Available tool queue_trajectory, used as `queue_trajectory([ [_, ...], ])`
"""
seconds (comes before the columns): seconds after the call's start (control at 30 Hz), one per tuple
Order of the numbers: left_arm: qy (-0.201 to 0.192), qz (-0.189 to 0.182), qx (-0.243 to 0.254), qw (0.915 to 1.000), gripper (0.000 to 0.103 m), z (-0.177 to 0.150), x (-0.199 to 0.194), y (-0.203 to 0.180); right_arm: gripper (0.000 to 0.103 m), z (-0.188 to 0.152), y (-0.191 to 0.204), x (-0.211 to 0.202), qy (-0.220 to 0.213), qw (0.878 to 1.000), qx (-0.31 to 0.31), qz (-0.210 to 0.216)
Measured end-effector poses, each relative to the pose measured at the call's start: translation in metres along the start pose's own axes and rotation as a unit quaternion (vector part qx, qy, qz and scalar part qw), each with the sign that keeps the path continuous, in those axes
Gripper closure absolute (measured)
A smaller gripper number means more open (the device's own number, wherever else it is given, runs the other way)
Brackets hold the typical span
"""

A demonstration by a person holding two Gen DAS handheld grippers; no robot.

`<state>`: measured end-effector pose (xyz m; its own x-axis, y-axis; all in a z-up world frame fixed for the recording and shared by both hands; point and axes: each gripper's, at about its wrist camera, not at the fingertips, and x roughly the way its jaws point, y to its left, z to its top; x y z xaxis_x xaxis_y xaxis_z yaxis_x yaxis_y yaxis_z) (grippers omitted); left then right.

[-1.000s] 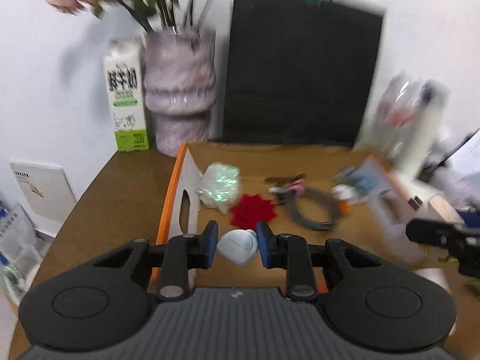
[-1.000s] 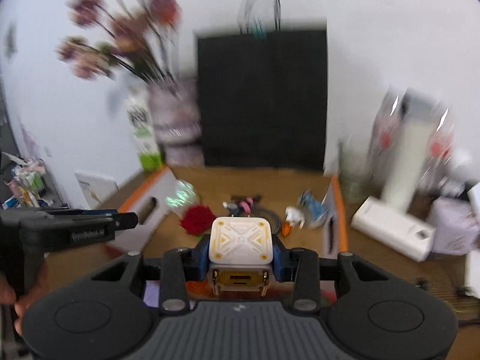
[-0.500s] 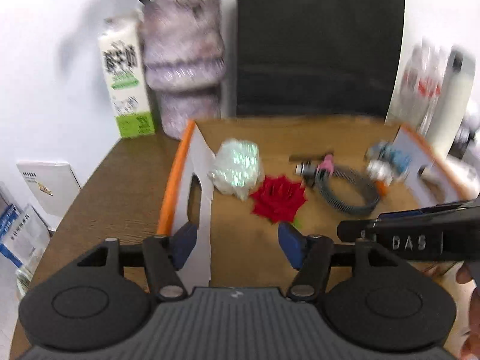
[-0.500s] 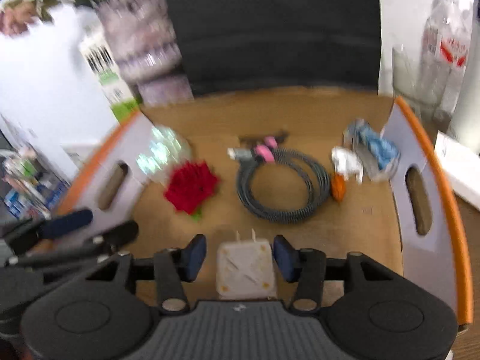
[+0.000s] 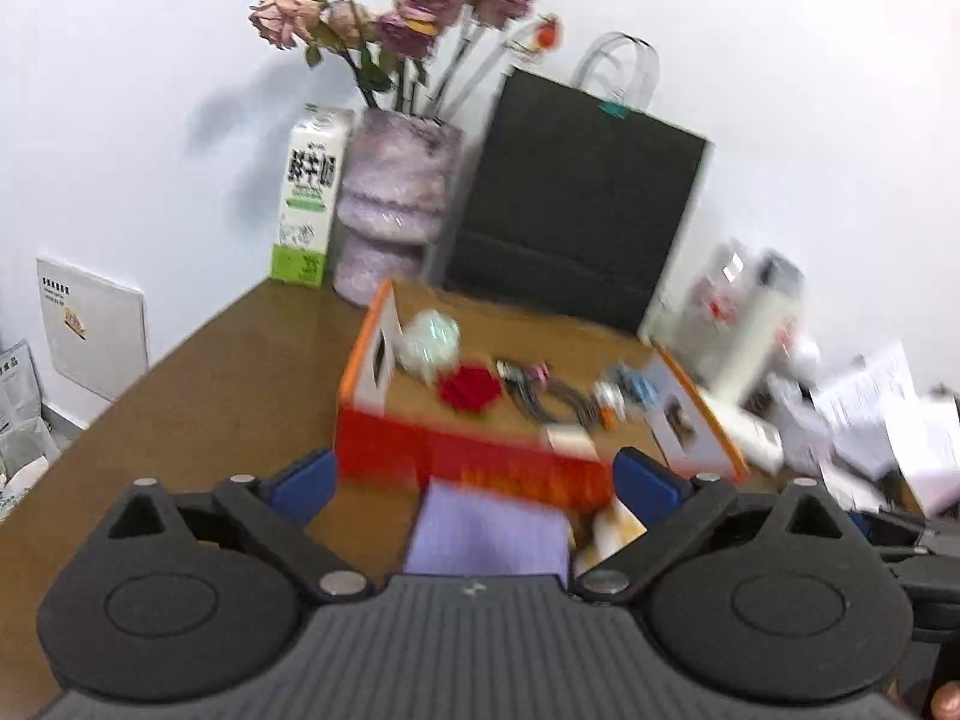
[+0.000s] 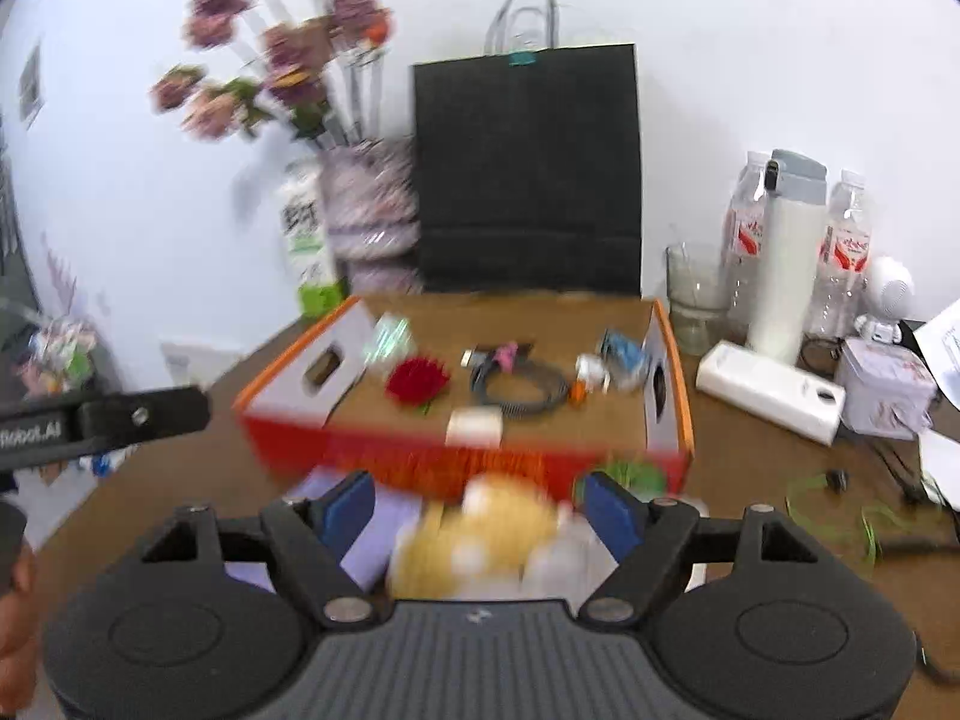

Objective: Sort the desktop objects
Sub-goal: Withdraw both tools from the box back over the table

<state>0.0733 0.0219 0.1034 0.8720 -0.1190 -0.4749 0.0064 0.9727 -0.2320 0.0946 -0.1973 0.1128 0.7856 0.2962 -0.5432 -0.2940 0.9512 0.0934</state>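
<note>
A: Both tools out in front of the orange box, near side. Left gripper spreading wide, nothing clamped, only a lilac sheet lying on the desk below the gap. Right gripper also opening, pads clear of everything.

B: And inside the box?

A: Plenty sorted already, by the look of it. Red flower, coiled cable, shiny wrapped bundle by the left wall, blue-and-white bits by the right wall. White charger block sitting just behind the front wall.

B: Still to do?

A: Judging from the desk: something yellow and fluffy right under the right jaws, not gripped. Green-looped thing just beyond the right pad. Thin green cord further right on the wood. Lilac sheet too. So well under way, not finished.

B: Trouble spots?

A: Heavy smear on everything close. Yellow lump impossible to name; whitish shapes beside it equally unclear. Box front wall a red blur, lettering unreadable. A small white piece reported nowhere certain in the left view, possibly lost behind the front wall. Other handle cutting in at the left edge, tip only.
</note>
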Motion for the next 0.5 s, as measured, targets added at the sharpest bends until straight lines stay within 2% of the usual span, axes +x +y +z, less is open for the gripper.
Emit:
queue_trajectory([
  [0.13, -0.01, -0.025, 0.023, 0.9994, 0.0, -0.05, -0.035, -0.001, 0.027, -0.05, 0.017, -0.03, 0.004, 1.0, -0.011, 0.006],
  [0.27, 0.017, -0.036, 0.041, 0.9984, 0.0, -0.092, -0.051, 0.008, 0.027, -0.097, 0.027, -0.054, 0.01, 1.0, -0.007, 0.003],
  [0.4, 0.039, -0.042, 0.04, 0.9976, 0.0, -0.121, -0.064, 0.016, 0.027, -0.134, 0.036, -0.069, 0.021, 1.0, -0.02, -0.007],
  [0.5, 0.038, -0.042, 0.05, 0.9971, 0.0, -0.134, -0.071, 0.016, 0.026, -0.149, 0.04, -0.078, 0.017, 0.999, -0.029, -0.016],
])
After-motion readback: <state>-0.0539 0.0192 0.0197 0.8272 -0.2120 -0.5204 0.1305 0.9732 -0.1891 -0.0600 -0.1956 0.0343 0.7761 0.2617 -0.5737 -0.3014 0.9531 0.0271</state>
